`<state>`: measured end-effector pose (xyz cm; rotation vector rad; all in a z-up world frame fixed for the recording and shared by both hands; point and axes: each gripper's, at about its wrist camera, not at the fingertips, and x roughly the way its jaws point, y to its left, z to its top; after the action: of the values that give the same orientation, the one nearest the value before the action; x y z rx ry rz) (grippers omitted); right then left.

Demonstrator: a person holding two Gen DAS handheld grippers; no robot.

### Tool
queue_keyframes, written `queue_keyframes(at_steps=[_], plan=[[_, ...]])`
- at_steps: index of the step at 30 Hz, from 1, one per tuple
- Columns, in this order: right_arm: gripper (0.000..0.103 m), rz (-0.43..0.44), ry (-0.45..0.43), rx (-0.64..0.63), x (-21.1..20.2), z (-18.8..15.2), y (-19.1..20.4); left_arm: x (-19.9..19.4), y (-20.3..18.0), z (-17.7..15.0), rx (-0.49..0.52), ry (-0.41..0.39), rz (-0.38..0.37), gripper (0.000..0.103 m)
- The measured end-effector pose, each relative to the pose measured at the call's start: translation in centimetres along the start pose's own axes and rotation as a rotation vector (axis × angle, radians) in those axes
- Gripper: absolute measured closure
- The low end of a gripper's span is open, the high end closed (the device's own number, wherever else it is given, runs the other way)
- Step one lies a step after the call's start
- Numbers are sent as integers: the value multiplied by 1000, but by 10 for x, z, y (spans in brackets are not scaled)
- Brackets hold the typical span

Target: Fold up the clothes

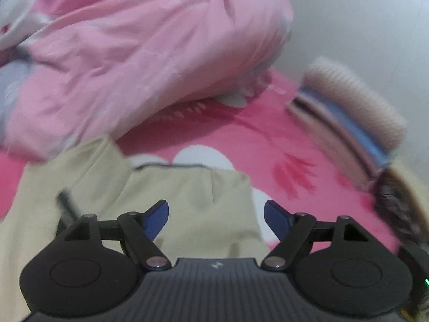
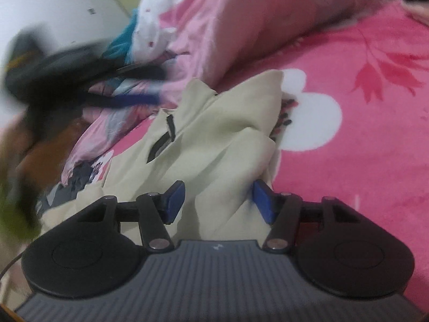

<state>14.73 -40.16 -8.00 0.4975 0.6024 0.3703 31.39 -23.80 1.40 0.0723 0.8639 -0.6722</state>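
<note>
- A bright pink bedsheet point(image 1: 268, 145) printed with white rounded shapes and darker pink leaves covers the surface in both views.
- A cream garment point(image 2: 219, 139), smooth matte cloth with a short dark strip near one edge, lies rumpled on the sheet, directly ahead of both grippers.
- A puffy pale pink quilt point(image 1: 139, 61), softly creased, is heaped behind the garment and overlaps its far corner in the left wrist view.
- A stack of folded clothes point(image 1: 348, 118), topped by a fuzzy beige layer with a blue layer beneath, sits near the white wall point(image 1: 362, 26), well apart from the garment.
- The left gripper point(image 1: 216, 218) hangs over the garment's near part, its blue-tipped fingers point(image 1: 156, 218) spread wide with nothing between them.
- The right gripper point(image 2: 219, 201) has its fingers point(image 2: 175, 201) parted, a raised fold of the cream cloth standing between them; contact cannot be told.
- A blurred dark shape point(image 2: 53, 80) streaks across the right wrist view's left side, too smeared to identify.
</note>
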Motion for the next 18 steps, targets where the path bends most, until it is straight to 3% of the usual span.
queue_keyframes(at_steps=[3, 7, 8, 12, 14, 18], plan=[[43, 19, -11, -36, 1, -5, -1, 42, -23, 13, 45, 64, 27, 24], [41, 81, -15, 15, -1, -5, -11, 87, -48, 21, 107, 141, 63, 26], [41, 91, -17, 28, -2, -5, -13, 95, -53, 20, 127, 153, 93, 30], [40, 84, -15, 13, -3, -4, -11, 110, -48, 15, 99, 164, 187, 78], [39, 83, -15, 11, -4, -3, -11, 108, -38, 13, 26, 146, 189, 90], [38, 86, -17, 21, -4, -2, -13, 92, 0, 11, -224, 72, 78, 94]])
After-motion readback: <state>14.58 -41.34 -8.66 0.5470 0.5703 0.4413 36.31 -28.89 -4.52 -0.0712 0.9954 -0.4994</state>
